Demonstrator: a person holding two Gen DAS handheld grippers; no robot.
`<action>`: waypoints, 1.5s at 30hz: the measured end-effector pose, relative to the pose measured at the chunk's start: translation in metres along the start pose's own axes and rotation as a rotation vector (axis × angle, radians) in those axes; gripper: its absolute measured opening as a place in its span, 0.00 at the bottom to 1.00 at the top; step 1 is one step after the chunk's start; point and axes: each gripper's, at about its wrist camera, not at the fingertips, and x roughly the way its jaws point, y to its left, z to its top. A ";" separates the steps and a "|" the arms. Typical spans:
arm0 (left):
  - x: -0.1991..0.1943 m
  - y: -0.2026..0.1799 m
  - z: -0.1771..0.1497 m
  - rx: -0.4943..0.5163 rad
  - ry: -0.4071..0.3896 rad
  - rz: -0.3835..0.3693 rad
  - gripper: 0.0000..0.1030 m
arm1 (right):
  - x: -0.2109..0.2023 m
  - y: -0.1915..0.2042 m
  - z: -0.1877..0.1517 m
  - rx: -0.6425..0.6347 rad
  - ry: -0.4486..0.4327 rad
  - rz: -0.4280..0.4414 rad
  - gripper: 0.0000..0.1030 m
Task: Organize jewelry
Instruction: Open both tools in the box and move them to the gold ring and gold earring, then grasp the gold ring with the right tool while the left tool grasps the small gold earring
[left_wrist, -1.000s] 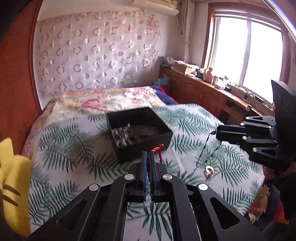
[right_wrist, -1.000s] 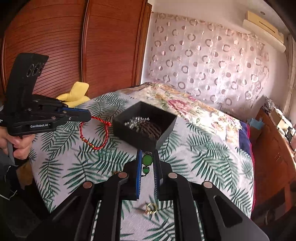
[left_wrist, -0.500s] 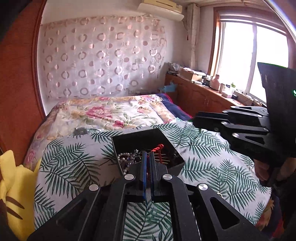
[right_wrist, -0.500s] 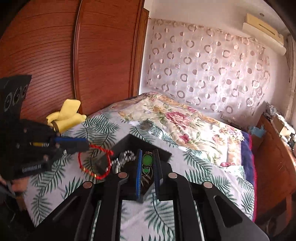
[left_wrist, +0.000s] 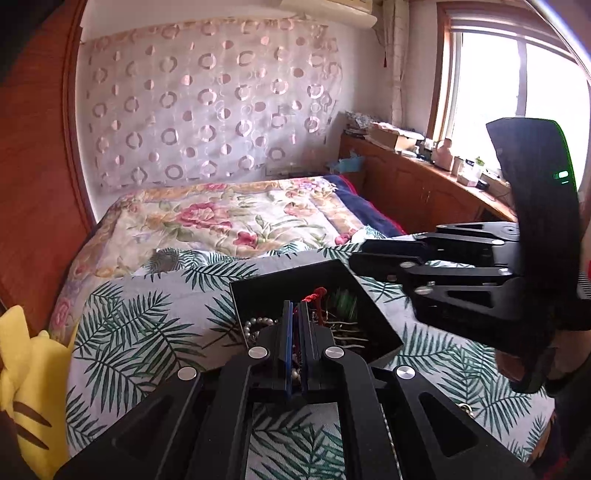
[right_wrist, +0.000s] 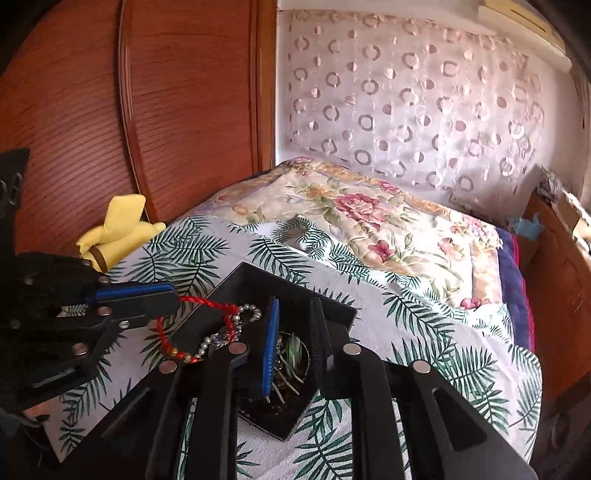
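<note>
A black jewelry box (left_wrist: 295, 273) (right_wrist: 255, 277) sits on the palm-leaf cloth and holds pearls and other pieces. My left gripper (left_wrist: 295, 314) (right_wrist: 173, 295) is shut on a red cord bracelet (right_wrist: 192, 325) (left_wrist: 316, 295) and holds it over the box's left side, with the loop hanging inside. My right gripper (right_wrist: 293, 325) (left_wrist: 354, 262) is open above the box. A blurred green pendant (right_wrist: 293, 350) (left_wrist: 343, 299) lies or falls in the box below its fingers. A pearl strand (right_wrist: 221, 332) (left_wrist: 255, 326) lies in the box.
A yellow plush (right_wrist: 114, 225) (left_wrist: 26, 384) sits at the cloth's left edge by the wooden wardrobe (right_wrist: 147, 110). A small ring (left_wrist: 466, 408) lies on the cloth at the right. The floral bedspread (right_wrist: 369, 221) lies beyond the box.
Both grippers have moved over the box. My right gripper has opened and let go of the green pendant, which now shows blurred in the box. The left still holds the red bracelet.
</note>
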 end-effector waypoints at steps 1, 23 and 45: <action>0.004 0.000 0.001 0.001 0.005 0.002 0.02 | -0.001 -0.003 -0.001 0.009 -0.001 0.003 0.22; 0.013 -0.018 -0.016 0.011 0.030 0.008 0.64 | -0.092 -0.007 -0.146 0.055 0.031 0.019 0.24; -0.015 -0.028 -0.095 -0.009 0.122 -0.051 0.90 | -0.072 0.009 -0.193 0.089 0.155 -0.012 0.32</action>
